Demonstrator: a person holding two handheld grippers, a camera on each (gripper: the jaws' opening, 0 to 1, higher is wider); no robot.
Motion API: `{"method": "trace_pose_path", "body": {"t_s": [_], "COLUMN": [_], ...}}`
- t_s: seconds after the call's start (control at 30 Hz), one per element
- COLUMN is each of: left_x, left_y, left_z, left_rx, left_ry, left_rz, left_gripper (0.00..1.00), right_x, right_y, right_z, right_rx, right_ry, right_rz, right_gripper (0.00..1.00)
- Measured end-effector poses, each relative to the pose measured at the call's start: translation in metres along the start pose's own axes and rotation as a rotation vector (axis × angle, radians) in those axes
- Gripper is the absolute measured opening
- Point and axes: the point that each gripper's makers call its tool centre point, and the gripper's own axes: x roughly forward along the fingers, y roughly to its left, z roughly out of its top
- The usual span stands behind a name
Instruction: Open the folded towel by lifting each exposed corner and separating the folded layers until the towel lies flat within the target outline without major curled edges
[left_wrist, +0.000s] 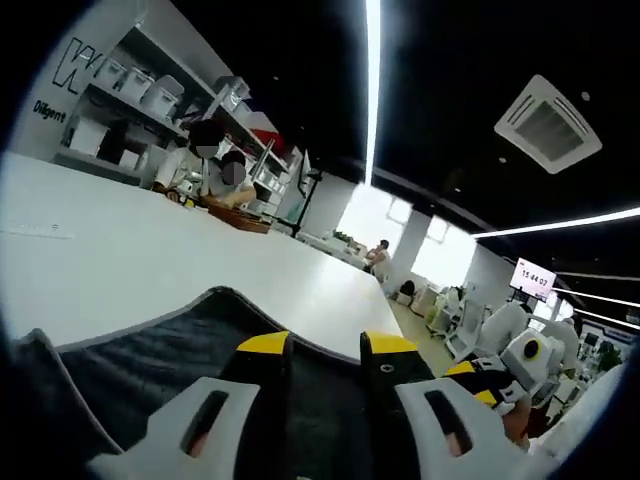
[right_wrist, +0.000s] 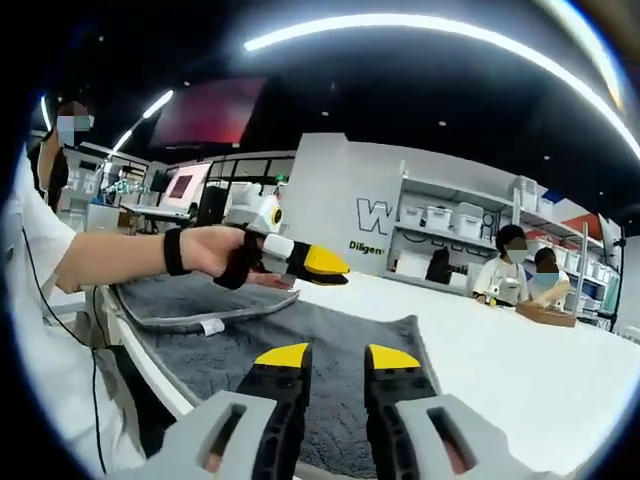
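Note:
A dark grey towel (left_wrist: 140, 365) with a paler hem lies on the white table (left_wrist: 150, 250), right under my left gripper (left_wrist: 326, 345). Its jaws stand open with towel showing in the gap. In the right gripper view the towel (right_wrist: 340, 315) spreads along the table's near edge. A folded flap (right_wrist: 190, 298) rests on its left part, and a small white label (right_wrist: 212, 327) sits at the flap's edge. My right gripper (right_wrist: 337, 357) hovers open over the towel's middle. The left gripper (right_wrist: 318, 264), held in a hand, hangs just above the flap. The right gripper (left_wrist: 485, 378) shows at the lower right of the left gripper view.
Two people sit at the table's far end by a wooden tray (left_wrist: 240, 220). Shelves with white bins (right_wrist: 440, 215) line the wall behind them. The person holding the grippers stands at the table edge, forearm (right_wrist: 110, 255) reaching over the towel. Bare table (right_wrist: 520, 350) stretches beyond the towel.

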Motion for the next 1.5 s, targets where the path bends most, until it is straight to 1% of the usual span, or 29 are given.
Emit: {"method": "trace_pose_path", "body": {"t_s": [0.03,0.1,0.17,0.2,0.33,0.37,0.4,0.43,0.47,0.5,0.53,0.63,0.7,0.8,0.87,0.93,1.0,1.13,1.17,1.33,1.43,1.5], "left_x": [-0.001,-0.007,-0.011,-0.016,-0.02,-0.023,-0.025,-0.026,-0.027,-0.029,-0.03,-0.033,-0.035,-0.038,-0.041,-0.043,-0.046,-0.053,-0.057,-0.067,-0.073,-0.076], "left_y": [-0.003,-0.006,-0.014,-0.018,-0.018,-0.017,-0.009,-0.009,-0.009,-0.004,-0.003,-0.003,-0.005,-0.01,-0.01,-0.011,-0.012,-0.019,-0.025,-0.036,-0.043,-0.049], "left_z": [0.001,0.002,0.005,0.004,0.004,0.003,0.004,0.003,0.002,0.004,0.007,0.008,0.01,0.007,0.006,0.006,0.005,0.003,0.004,0.004,0.001,-0.003], "left_rx": [0.009,-0.006,0.01,0.013,0.038,0.048,0.021,0.046,0.058,0.057,0.068,0.072,0.091,0.133,0.159,0.167,0.167,0.168,0.177,0.215,0.238,0.224], "left_ry": [-0.002,0.001,-0.019,-0.014,-0.014,-0.015,-0.007,0.001,0.01,0.02,0.011,0.014,0.014,0.04,0.042,0.047,0.045,0.047,0.031,0.017,0.014,0.02], "left_rz": [-0.015,-0.01,-0.028,-0.03,-0.022,-0.02,-0.001,-0.002,-0.003,0.01,0.011,0.006,-0.007,-0.033,-0.024,-0.026,-0.026,-0.045,-0.053,-0.048,-0.051,-0.071], "left_gripper": [0.24,0.25,0.26,0.26,0.26,0.27,0.27,0.28,0.28,0.28,0.29,0.3,0.3,0.33,0.33,0.33,0.34,0.37,0.38,0.4,0.42,0.44], "right_x": [0.001,0.001,0.003,0.003,0.004,0.004,0.005,0.005,0.005,0.006,0.007,0.008,0.009,0.009,0.01,0.01,0.011,0.013,0.014,0.017,0.017,0.018], "right_y": [0.001,0.002,0.002,0.002,0.001,0.003,0.003,0.003,0.003,0.005,0.006,0.007,0.008,0.011,0.012,0.014,0.015,0.017,0.017,0.024,0.026,0.03], "right_z": [0.001,0.001,0.004,0.005,0.01,0.012,0.013,0.013,0.014,0.014,0.016,0.019,0.022,0.023,0.023,0.026,0.029,0.035,0.036,0.042,0.043,0.042], "right_rx": [-0.006,-0.009,-0.019,-0.019,-0.015,-0.028,-0.029,-0.03,-0.03,-0.031,-0.033,-0.034,-0.035,-0.038,-0.035,-0.04,-0.061,-0.067,-0.069,-0.068,-0.062,-0.053], "right_ry": [-0.001,0.0,-0.005,-0.001,-0.007,-0.01,-0.011,-0.012,-0.012,-0.012,-0.012,-0.016,-0.022,-0.021,-0.016,-0.016,-0.02,-0.029,-0.028,-0.037,-0.037,-0.034], "right_rz": [0.003,0.01,0.02,0.027,0.033,0.037,0.034,0.034,0.035,0.041,0.045,0.051,0.049,0.061,0.069,0.08,0.075,0.084,0.086,0.11,0.121,0.136], "right_gripper": [0.18,0.21,0.2,0.21,0.21,0.21,0.21,0.21,0.21,0.21,0.21,0.22,0.22,0.23,0.25,0.26,0.27,0.25,0.26,0.28,0.27,0.27]}}
